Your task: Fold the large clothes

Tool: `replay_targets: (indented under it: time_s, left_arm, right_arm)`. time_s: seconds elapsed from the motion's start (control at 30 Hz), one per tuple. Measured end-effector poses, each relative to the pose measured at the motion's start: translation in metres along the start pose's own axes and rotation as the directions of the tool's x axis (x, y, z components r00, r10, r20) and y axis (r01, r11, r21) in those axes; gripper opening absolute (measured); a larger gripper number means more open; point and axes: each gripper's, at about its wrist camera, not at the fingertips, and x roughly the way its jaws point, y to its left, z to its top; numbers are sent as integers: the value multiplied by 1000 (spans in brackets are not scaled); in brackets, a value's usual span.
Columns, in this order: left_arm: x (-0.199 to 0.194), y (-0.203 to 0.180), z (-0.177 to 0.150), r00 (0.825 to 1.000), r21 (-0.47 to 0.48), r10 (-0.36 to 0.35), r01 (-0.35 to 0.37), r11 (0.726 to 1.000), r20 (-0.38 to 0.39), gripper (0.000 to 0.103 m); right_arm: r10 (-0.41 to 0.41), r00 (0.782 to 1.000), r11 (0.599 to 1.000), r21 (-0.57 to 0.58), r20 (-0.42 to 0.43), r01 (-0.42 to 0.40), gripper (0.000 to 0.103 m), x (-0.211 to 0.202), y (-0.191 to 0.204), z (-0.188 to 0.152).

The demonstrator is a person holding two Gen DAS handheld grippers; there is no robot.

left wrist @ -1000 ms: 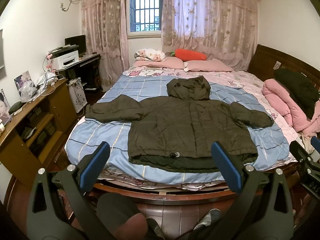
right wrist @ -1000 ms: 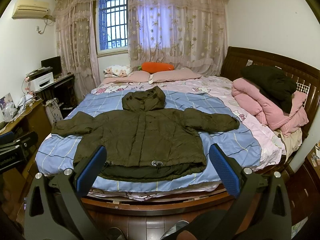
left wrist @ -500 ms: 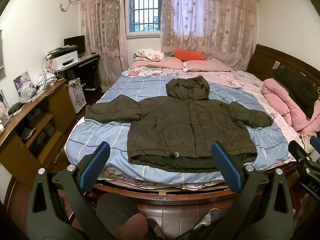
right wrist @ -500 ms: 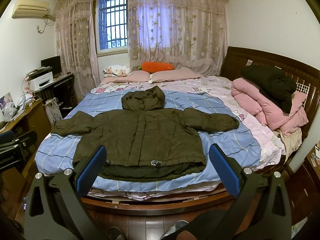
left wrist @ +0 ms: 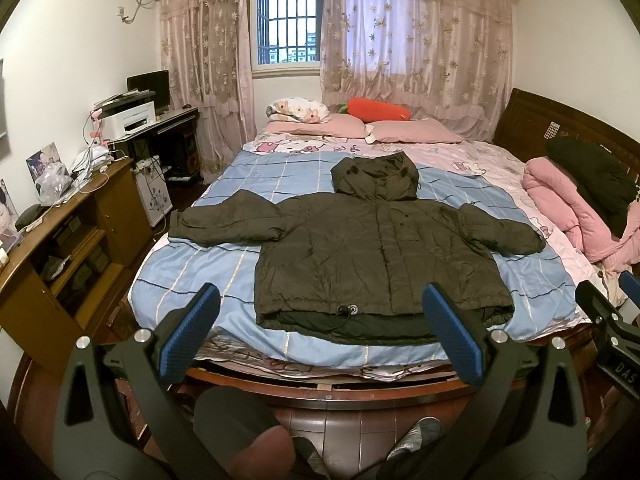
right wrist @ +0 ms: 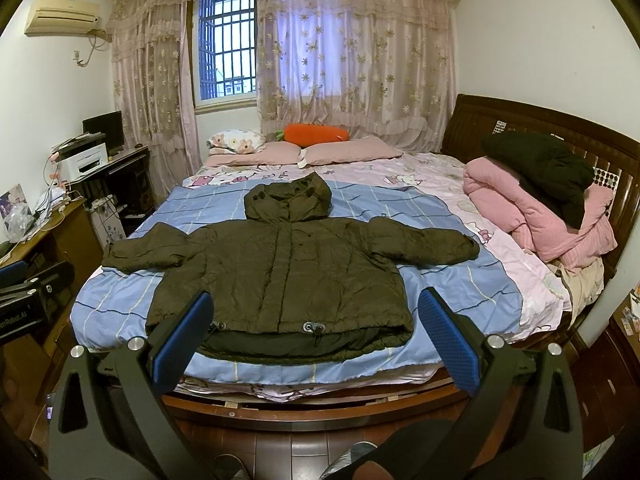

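Note:
A dark olive hooded padded jacket (left wrist: pixel 372 248) lies flat, front up, on the blue checked sheet of the bed (left wrist: pixel 192 276), sleeves spread left and right, hood toward the pillows. It also shows in the right wrist view (right wrist: pixel 280 268). My left gripper (left wrist: pixel 320 320) is open and empty, held off the foot of the bed, short of the jacket's hem. My right gripper (right wrist: pixel 314 322) is open and empty too, at the same distance from the hem. Neither touches the jacket.
A rolled pink quilt (right wrist: pixel 532 208) with a black garment (right wrist: pixel 544 164) on it lies at the bed's right side. Pillows (left wrist: pixel 348 126) and an orange cushion (left wrist: pixel 380 110) are at the far end. A wooden cabinet (left wrist: pixel 60 248) and desk with printer (left wrist: pixel 128 120) stand left.

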Motion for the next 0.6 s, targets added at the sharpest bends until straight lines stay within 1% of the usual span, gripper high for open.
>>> replay_targets:
  time_s: [0.6]
  left_arm:
    - [0,0,0,1000,0,0,0,1000,0,101]
  right_arm:
    - [1,1000,1000,1,2,-1,102,0,1,0]
